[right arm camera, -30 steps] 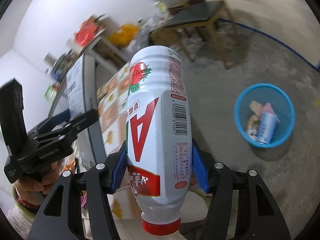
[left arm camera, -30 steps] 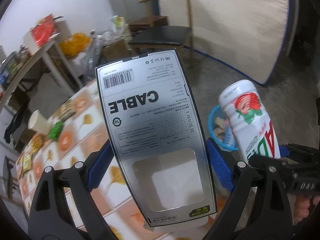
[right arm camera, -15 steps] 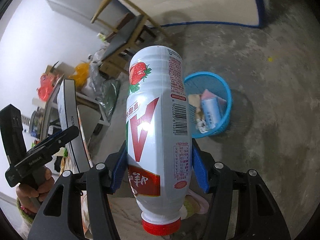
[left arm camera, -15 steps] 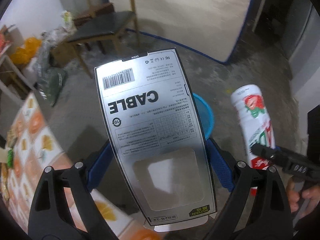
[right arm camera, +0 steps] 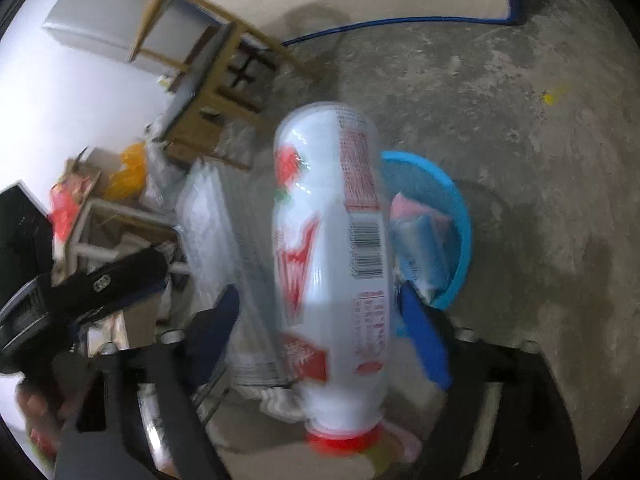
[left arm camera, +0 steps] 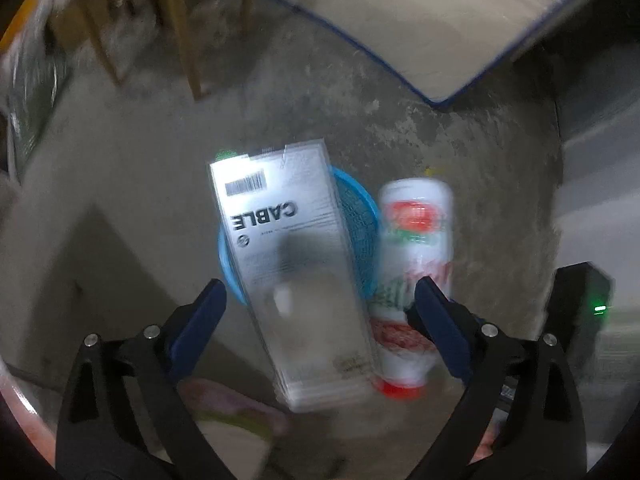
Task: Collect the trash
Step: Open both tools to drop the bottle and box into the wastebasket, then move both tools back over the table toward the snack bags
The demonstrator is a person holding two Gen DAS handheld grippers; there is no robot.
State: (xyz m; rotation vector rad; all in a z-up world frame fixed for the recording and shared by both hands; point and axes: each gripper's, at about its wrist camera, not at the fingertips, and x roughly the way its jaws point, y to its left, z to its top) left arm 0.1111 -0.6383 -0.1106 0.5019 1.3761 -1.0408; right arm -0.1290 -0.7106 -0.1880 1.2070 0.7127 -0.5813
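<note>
In the left wrist view the silver cable box (left arm camera: 296,264) hangs loose between the spread fingers of my left gripper (left arm camera: 320,320), over the blue trash basket (left arm camera: 360,216) on the floor. No pad touches it. In the right wrist view the white strawberry drink bottle (right arm camera: 332,264), red cap toward the camera, hangs blurred between the spread fingers of my right gripper (right arm camera: 320,336), beside the blue basket (right arm camera: 448,216). The bottle also shows in the left wrist view (left arm camera: 416,272), right of the box. The box shows in the right wrist view (right arm camera: 224,264), left of the bottle.
A wooden chair (right arm camera: 212,68) stands on the concrete floor behind the basket, also in the left wrist view (left arm camera: 168,24). A pale mattress with blue edging (left arm camera: 420,20) leans at the back. Clutter and a rack (right arm camera: 100,200) stand at the left. The basket holds cartons (right arm camera: 420,232).
Both grippers have opened above the basket. The cable box and the bottle have left the pads and are dropping, both blurred. Both cameras have tilted further down toward the floor.
</note>
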